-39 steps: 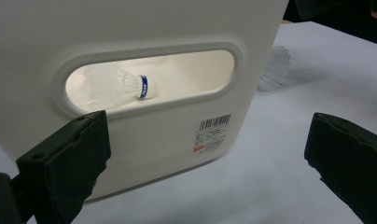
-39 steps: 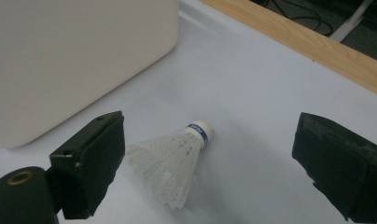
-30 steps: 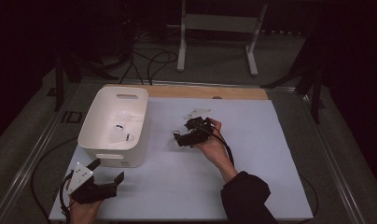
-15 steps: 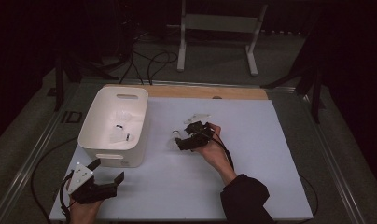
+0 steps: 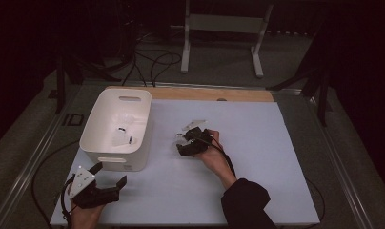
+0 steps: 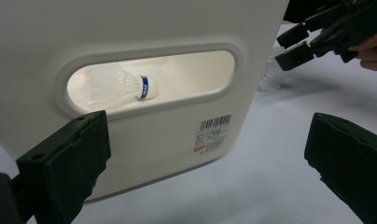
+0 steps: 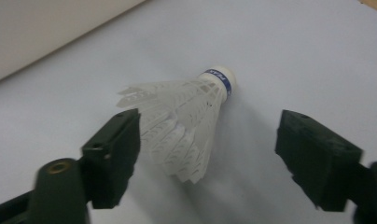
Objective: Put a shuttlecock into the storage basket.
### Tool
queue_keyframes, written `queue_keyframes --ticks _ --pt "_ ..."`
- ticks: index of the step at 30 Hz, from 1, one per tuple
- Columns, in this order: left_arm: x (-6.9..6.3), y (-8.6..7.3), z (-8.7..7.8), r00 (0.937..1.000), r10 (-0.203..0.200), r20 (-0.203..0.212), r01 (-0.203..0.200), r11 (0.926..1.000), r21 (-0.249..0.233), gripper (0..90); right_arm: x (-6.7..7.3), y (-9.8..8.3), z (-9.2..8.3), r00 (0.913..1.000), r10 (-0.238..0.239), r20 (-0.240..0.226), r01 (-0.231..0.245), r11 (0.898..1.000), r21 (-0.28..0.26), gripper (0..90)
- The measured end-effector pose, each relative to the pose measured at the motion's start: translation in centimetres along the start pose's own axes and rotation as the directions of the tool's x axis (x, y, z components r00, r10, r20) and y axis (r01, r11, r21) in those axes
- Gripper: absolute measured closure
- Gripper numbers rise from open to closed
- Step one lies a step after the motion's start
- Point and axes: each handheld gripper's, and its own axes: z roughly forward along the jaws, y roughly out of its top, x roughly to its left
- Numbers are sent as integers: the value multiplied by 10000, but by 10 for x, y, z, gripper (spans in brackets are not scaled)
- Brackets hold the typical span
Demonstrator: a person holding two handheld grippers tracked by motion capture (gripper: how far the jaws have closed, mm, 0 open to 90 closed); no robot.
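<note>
Right tool [image 7: 207, 144]: jaws apart around shuttlecock [image 7: 186, 121] | left tool [image 6: 210, 158]: apart, empty

White on pale blue

White shuttlecock [image 7: 186, 123] with a blue band; white bin [image 5: 101, 132]; pale blue desk [image 5: 276, 167]; black tool jaws.

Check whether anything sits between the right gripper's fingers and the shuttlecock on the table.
Nothing visible does. The right gripper is open, and the shuttlecock lies on its side on the table in the gap between the fingers, closer to the one on the left of the right gripper view.
</note>
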Motion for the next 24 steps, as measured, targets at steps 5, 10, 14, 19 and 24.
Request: queue_keyframes --ticks 5,10,14,19,24 --pt "0 0 0 10000 -10 -6 10 10000 -12 10 4 2 4 9985 -402 365 403 9992 -16 393" --pt "0 0 0 10000 -7 1 7 10000 -17 10 8 4 9 9960 -670 592 673 9977 -25 521" --pt "0 0 0 10000 -6 -1 6 10000 -12 10 9 6 11 9949 -786 628 786 9969 25 595" --pt "0 0 0 10000 -3 -5 3 10000 -16 10 10 7 14 9939 -863 687 857 9963 111 688" --pt "0 0 0 10000 -8 -2 8 10000 -11 10 9 10 14 9950 -819 573 810 9966 176 765"
